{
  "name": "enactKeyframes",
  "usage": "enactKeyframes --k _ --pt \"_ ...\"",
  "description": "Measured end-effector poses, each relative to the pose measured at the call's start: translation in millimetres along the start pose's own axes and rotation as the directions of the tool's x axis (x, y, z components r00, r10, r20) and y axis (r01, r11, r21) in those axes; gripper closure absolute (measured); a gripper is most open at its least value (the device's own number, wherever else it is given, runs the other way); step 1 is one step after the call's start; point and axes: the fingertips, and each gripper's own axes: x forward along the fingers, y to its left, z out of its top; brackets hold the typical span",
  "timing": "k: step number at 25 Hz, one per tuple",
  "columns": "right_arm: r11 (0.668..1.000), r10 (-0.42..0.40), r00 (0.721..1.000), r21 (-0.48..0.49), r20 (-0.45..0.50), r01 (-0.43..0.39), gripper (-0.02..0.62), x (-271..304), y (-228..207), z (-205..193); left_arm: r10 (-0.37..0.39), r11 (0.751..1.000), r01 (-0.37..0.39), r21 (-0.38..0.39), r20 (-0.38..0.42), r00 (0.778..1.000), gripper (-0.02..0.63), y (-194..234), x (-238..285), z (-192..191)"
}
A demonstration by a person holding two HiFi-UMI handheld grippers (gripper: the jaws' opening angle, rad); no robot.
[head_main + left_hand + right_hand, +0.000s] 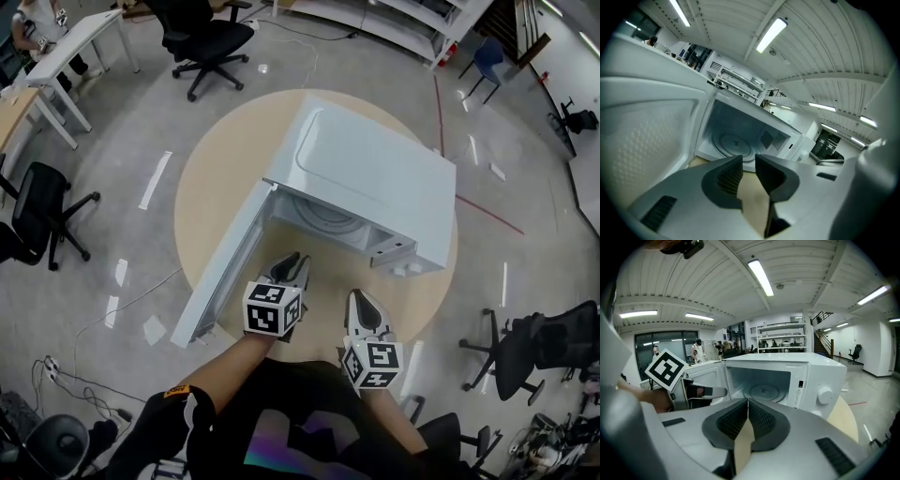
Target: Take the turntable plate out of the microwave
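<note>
Slippage worries me: my left gripper (pixel 748 163) is parted and empty, my right gripper (pixel 747 405) pressed together on nothing, and the turntable plate (pixel 735 143) lying inside the microwave (pixel 375 178) could tip off a one-sided rim pinch.

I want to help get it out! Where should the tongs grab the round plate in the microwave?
Probably the front rim. The turntable plate lies flat on the floor of the microwave, walled in on every side but the open front, so come straight in through there, low. Its thin rim suits a pinch. The left tongs are open, aimed at it.
</note>
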Motion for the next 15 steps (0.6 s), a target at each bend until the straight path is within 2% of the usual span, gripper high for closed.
enactKeyframes --k 5,9,15 --pt "0.997 0.078 0.997 0.019 -0.021 -0.078 0.577 38 -16 5 0.022 0.995 -0.025 -0.092 -0.028 0.999 0.470 13 44 4" --pt "0.992 0.122 0.992 0.031 -0.037 -0.121 0.578 64 -27 4 0.046 0.981 -0.056 -0.184 -0.057 0.997 0.460 31 81 -1" --pt "0.987 0.150 0.986 0.062 -0.073 -0.146 0.577 87 -43 -11 0.090 0.964 -0.110 -0.243 -0.093 0.992 0.460 55 123 -9"
